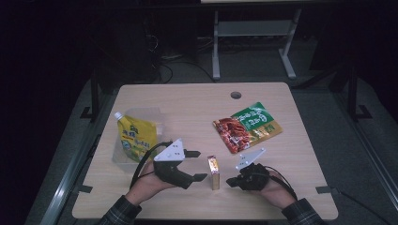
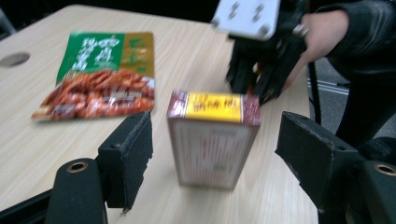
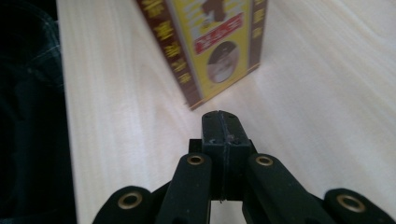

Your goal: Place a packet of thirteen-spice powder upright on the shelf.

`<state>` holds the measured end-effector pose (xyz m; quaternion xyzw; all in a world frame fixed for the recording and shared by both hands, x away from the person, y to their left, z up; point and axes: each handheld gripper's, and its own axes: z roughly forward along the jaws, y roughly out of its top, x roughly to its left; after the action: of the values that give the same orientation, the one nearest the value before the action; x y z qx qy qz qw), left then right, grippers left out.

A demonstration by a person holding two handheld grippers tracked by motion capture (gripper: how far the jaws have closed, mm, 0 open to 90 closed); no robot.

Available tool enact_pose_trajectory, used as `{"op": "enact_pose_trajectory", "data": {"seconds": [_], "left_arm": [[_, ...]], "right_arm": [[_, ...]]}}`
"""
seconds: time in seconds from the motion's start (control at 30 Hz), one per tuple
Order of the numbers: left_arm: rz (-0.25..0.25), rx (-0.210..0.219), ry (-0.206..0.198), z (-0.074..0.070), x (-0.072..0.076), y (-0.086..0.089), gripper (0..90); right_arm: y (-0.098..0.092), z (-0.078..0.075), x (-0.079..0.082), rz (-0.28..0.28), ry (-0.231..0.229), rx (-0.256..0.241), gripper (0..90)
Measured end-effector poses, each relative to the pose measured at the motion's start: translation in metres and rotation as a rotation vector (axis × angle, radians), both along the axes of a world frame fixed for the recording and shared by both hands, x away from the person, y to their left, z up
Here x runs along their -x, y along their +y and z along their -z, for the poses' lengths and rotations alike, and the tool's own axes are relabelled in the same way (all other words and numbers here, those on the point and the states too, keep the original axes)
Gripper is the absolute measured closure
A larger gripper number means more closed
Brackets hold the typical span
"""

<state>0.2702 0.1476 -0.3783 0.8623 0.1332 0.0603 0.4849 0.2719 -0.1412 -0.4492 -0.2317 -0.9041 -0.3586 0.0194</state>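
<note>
A small yellow and maroon box (image 1: pixel 214 172) stands upright near the table's front edge. My left gripper (image 1: pixel 196 165) sits just left of it, open, its jaws spread wide with the box (image 2: pixel 212 137) ahead of them, slightly beyond the tips. My right gripper (image 1: pixel 232 181) rests just right of the box, jaws pressed together with nothing between them. In the right gripper view the box (image 3: pixel 210 46) stands a short way past the shut tips (image 3: pixel 222 120). The right gripper (image 2: pixel 261 70) also shows behind the box in the left gripper view.
A green and red snack pouch (image 1: pixel 247 126) lies flat at the middle right. A yellow spouted pouch (image 1: pixel 136 136) lies in a clear tray (image 1: pixel 123 157) at the left. A round cable hole (image 1: pixel 236 95) is near the far edge. The table's front edge is close.
</note>
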Motion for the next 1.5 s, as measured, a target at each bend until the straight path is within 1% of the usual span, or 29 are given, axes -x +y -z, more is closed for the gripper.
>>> {"op": "enact_pose_trajectory", "data": {"seconds": [0.03, 0.07, 0.13, 0.17, 0.2, 0.33, 0.4, 0.47, 0.5, 0.57, 0.63, 0.77, 0.83, 0.87, 0.9, 0.93, 0.97, 1.0, 1.03, 1.13, 1.17, 1.2, 1.23, 1.27, 1.33, 1.37, 1.4, 1.43, 1.5], "left_arm": [[-0.008, -0.006, 0.010, 0.003, 0.001, 0.004, 26.3], [-0.017, -0.008, 0.023, 0.007, 0.002, 0.008, 26.7], [-0.028, -0.024, 0.046, 0.015, 0.005, 0.014, 26.9], [-0.034, -0.038, 0.058, 0.021, 0.008, 0.018, 27.0], [-0.038, -0.045, 0.066, 0.025, 0.010, 0.020, 26.9], [-0.063, -0.071, 0.114, 0.041, 0.016, 0.031, 26.7], [-0.079, -0.085, 0.131, 0.046, 0.018, 0.036, 26.5], [-0.093, -0.087, 0.149, 0.051, 0.020, 0.041, 26.4], [-0.097, -0.091, 0.155, 0.052, 0.020, 0.042, 26.4], [-0.103, -0.090, 0.168, 0.055, 0.020, 0.042, 26.5], [-0.100, -0.095, 0.165, 0.056, 0.019, 0.041, 26.4], [-0.094, -0.108, 0.161, 0.058, 0.018, 0.039, 25.4], [-0.096, -0.109, 0.164, 0.059, 0.017, 0.040, 25.1], [-0.096, -0.111, 0.166, 0.059, 0.017, 0.040, 25.0], [-0.097, -0.110, 0.167, 0.059, 0.017, 0.039, 24.9], [-0.097, -0.109, 0.168, 0.059, 0.017, 0.039, 24.8], [-0.096, -0.108, 0.169, 0.059, 0.017, 0.039, 24.9], [-0.095, -0.109, 0.170, 0.059, 0.017, 0.039, 24.8], [-0.093, -0.110, 0.173, 0.060, 0.017, 0.039, 24.9], [-0.087, -0.118, 0.169, 0.061, 0.017, 0.038, 24.4], [-0.085, -0.121, 0.168, 0.061, 0.016, 0.038, 24.4], [-0.088, -0.122, 0.175, 0.062, 0.016, 0.038, 24.4], [-0.090, -0.118, 0.180, 0.062, 0.016, 0.037, 24.4], [-0.088, -0.121, 0.180, 0.063, 0.016, 0.037, 24.4], [-0.088, -0.128, 0.185, 0.064, 0.016, 0.036, 24.4], [-0.086, -0.132, 0.187, 0.064, 0.015, 0.036, 24.3], [-0.084, -0.138, 0.186, 0.065, 0.015, 0.036, 24.3], [-0.084, -0.138, 0.189, 0.065, 0.015, 0.035, 24.3], [-0.084, -0.138, 0.189, 0.066, 0.015, 0.034, 24.3]], "right_arm": [[0.000, 0.000, 0.002, -0.003, -0.004, 0.002, 89.8], [0.001, 0.000, 0.004, -0.004, 0.006, -0.003, 89.9], [0.003, 0.000, 0.007, -0.018, -0.006, 0.004, 89.8], [0.005, 0.000, 0.010, -0.017, 0.008, -0.003, 89.9], [0.007, 0.000, 0.012, -0.026, 0.008, -0.001, 89.9], [0.013, 0.000, 0.014, -0.046, 0.002, 0.000, 89.9], [0.017, 0.001, 0.015, -0.054, 0.002, 0.003, 89.9], [0.021, 0.001, 0.015, -0.064, -0.003, 0.003, 89.9], [0.022, 0.002, 0.014, -0.075, -0.017, 0.010, 89.9], [0.024, 0.002, 0.014, -0.071, -0.013, 0.010, 89.9], [0.026, 0.001, 0.013, -0.058, 0.002, 0.000, 89.9], [0.029, 0.002, 0.012, -0.061, -0.009, 0.013, 89.9], [0.029, 0.002, 0.010, -0.050, -0.003, 0.010, 89.9], [0.029, 0.002, 0.009, -0.044, -0.008, 0.011, 89.9], [0.029, 0.002, 0.009, -0.041, -0.006, 0.011, 89.9], [0.029, 0.001, 0.009, -0.027, 0.007, 0.005, 89.9], [0.028, 0.001, 0.008, -0.030, -0.002, 0.009, 89.9], [0.028, 0.001, 0.007, -0.028, 0.001, 0.007, 89.9], [0.027, 0.001, 0.006, -0.030, -0.013, 0.016, 89.9], [0.026, 0.000, 0.002, -0.007, -0.002, 0.007, 89.9], [0.025, 0.001, 0.000, -0.008, -0.016, 0.014, 89.9], [0.024, 0.001, -0.001, 0.003, -0.008, 0.013, 89.9], [0.023, 0.001, -0.004, 0.009, -0.018, 0.018, 89.9], [0.023, 0.001, -0.006, 0.020, -0.013, 0.011, 89.9], [0.021, 0.000, -0.011, 0.035, -0.025, 0.017, 89.9], [0.021, 0.000, -0.012, 0.042, -0.022, 0.011, 89.9], [0.020, 0.000, -0.015, 0.042, -0.037, 0.016, 89.9], [0.020, 0.000, -0.017, 0.053, -0.030, 0.012, 89.9], [0.019, 0.000, -0.020, 0.063, -0.037, 0.012, 89.9]]}}
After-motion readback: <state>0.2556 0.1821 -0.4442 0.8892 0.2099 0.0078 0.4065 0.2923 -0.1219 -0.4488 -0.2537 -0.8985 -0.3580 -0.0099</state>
